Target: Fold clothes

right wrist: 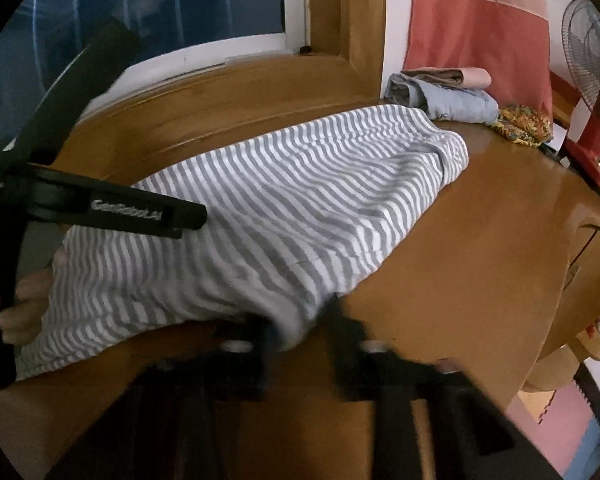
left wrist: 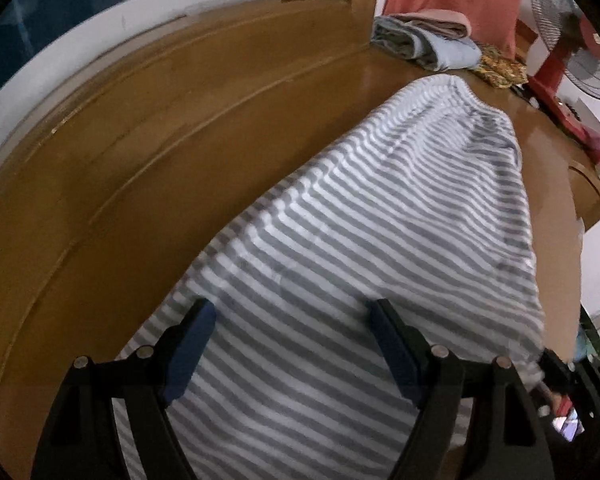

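Clearly the left gripper (left wrist: 290, 344) hangs spread over the striped garment (left wrist: 380, 208); the right gripper (right wrist: 300, 336) (blurred) pinches its corner, which could slip free.

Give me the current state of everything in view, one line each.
Striped garment: spread along the wooden table, near corner lifted.
Left gripper: open, over the garment.
Right gripper: blurred, striped fabric between its fingers; closure unclear.
Folded clothes pile: stacked at the far end.
Fan: upright; running unclear.
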Motion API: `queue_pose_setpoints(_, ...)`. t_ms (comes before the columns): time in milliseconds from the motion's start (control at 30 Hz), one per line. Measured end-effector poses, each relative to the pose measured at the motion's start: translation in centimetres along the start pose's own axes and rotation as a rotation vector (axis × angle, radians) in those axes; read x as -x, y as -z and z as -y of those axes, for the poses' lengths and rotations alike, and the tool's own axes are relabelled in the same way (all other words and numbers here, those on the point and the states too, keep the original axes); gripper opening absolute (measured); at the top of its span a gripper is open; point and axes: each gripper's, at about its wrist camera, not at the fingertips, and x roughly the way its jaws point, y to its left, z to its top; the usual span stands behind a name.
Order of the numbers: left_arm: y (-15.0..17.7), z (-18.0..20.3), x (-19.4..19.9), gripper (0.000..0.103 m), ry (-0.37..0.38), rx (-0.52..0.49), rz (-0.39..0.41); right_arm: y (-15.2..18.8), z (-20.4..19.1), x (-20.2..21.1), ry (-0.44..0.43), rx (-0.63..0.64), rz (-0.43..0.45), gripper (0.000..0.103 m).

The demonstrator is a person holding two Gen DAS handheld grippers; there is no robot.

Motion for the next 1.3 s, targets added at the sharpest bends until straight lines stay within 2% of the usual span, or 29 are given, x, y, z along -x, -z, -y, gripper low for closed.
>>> queue_pose_setpoints(100, -0.3, 0.2, -0.4, 0.082, -0.010, 0.004, -0.006, -0.4, 0.4, 0.2, 0.012, 0.040, -0.003, 0.011)
queue_pose_setpoints(367, -0.4, 0.2, -0.4, 0.081, -0.010, 0.025, -0.015, 1.8, -1.0, 0.0, 0.040, 0.199, -0.033, 0.010)
queue_pose_setpoints(467, 0.0, -0.3, 0.8, 0.078, 0.013, 0.064, -0.020, 1.4, -0.7, 0.6, -0.014, 0.212, -0.056, 0.010)
queue_pose_setpoints(533, 1.0, -0.8, 2.7, 0.078, 0.022, 0.080, 0.005, 0.9, 0.4, 1.8, -0.095, 0.175, -0.073, 0.011)
queue_pose_setpoints(600, 2.4, -1.1, 4.4, 0.078, 0.029, 0.108, 0.023, 0.0, 2.2, 2.8, -0.145, 0.121, -0.066, 0.017)
queue_pose_setpoints(667, 4.1, -0.9, 5.3, 0.078, 0.046, 0.129, 0.001, -1.2, 4.1, 3.3, -0.182, 0.071, -0.055, 0.027)
queue_pose_setpoints(733, 5.0, -0.1, 5.4, 0.078, 0.039, 0.134, -0.017, -2.8, 5.2, 2.3, -0.223, 0.042, -0.052, 0.027)
queue_pose_setpoints(833, 6.4, 0.9, 5.3, 0.078, 0.008, 0.147, -0.035, -4.2, 4.7, -0.1, -0.277, 0.088, -0.059, 0.027)
queue_pose_setpoints(933, 7.6, 1.4, 4.5, 0.078, -0.047, 0.171, -0.060, -3.9, 3.5, -2.4, -0.274, 0.192, -0.089, 0.027)
queue_pose_setpoints(1000, 8.0, 1.7, 4.3, 0.084, -0.097, 0.170, -0.058, -3.4, 3.6, -3.1, -0.261, 0.249, -0.092, 0.027)
queue_pose_setpoints(1067, 8.2, 1.5, 4.4, 0.084, -0.101, 0.196, -0.070, -2.9, 4.1, -3.5, -0.255, 0.285, -0.084, 0.027)
queue_pose_setpoints(1300, 8.7, 1.0, 5.1, 0.084, -0.085, 0.176, -0.087, -3.1, 5.6, -3.4, -0.293, 0.184, -0.105, 0.027)
